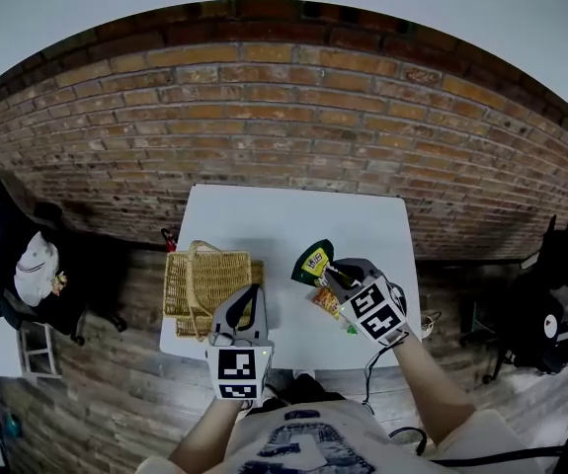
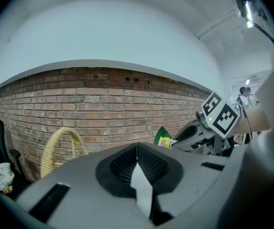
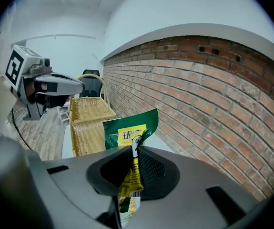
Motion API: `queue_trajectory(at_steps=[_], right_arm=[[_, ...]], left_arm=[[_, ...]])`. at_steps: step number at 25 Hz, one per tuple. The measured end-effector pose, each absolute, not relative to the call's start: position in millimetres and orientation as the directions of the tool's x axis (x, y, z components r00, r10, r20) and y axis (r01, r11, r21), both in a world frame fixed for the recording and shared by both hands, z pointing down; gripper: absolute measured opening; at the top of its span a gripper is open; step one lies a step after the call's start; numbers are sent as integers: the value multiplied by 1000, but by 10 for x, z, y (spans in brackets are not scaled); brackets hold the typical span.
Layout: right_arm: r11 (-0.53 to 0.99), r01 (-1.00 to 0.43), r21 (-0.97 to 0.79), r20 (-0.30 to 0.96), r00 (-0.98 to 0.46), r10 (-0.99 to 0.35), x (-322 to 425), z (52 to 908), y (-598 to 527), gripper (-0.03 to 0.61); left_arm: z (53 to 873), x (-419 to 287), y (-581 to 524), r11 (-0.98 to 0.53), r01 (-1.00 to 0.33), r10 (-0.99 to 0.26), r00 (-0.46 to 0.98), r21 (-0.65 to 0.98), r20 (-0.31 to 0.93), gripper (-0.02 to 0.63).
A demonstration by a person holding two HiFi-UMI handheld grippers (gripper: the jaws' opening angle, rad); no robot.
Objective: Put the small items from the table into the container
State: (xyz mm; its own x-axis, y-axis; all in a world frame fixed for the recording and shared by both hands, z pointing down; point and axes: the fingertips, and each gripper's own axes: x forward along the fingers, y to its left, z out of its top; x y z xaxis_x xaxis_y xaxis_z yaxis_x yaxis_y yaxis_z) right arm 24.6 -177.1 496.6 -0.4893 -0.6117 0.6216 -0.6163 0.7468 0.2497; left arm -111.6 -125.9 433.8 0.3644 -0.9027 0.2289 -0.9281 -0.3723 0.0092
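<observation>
1. Two grippers work over one white counter (image 1: 284, 215) that stands against a brick wall (image 1: 284, 117).
2. At the counter's left edge sits the wicker basket (image 1: 177, 289), the container for this task. Its hooped handle (image 1: 197, 276) stands upright over the middle, so the mouth is open on either side for dropping things in. I can make out only bare weave inside it and no item yet.
3. Just beside the basket's right rim hovers the left gripper (image 1: 252, 294), pointing almost level toward the wall. Its jaw tips meet. A white sliver shows behind them, and I cannot tell whether that is something pinched or the counter seen through the gap. Waiting this close to the basket, it seems placed to steady the basket or to stay out of the way.
4. Right of the basket, well apart from it, the green packet (image 1: 313, 261) with a yellow label is raised off the counter. It is caught by a crumpled corner, probably high enough to pass over the basket's rim.
5. Furthest right, the right gripper (image 1: 331, 270) tilts downward with its jaws narrow and clamped on that packet. A yellow sachet (image 1: 328, 302) also runs between the pads and hangs beneath, so it appears to be carrying two items at once. The delivery likely calls for a move left to the basket.
</observation>
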Motion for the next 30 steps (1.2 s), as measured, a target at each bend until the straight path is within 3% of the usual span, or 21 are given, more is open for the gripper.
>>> queue_trajectory(at_steps=[18, 30], right_arm=[[890, -414, 190, 625, -648, -435, -1441, 4801, -1530, 60], [948, -282, 149, 640, -704, -310, -2143, 4888, -1521, 60]], left_arm=[[4082, -2258, -868, -226, -974, -962, 222, -8, 157, 52], [4076, -2785, -794, -109, -994, -983, 107, 0, 149, 52]])
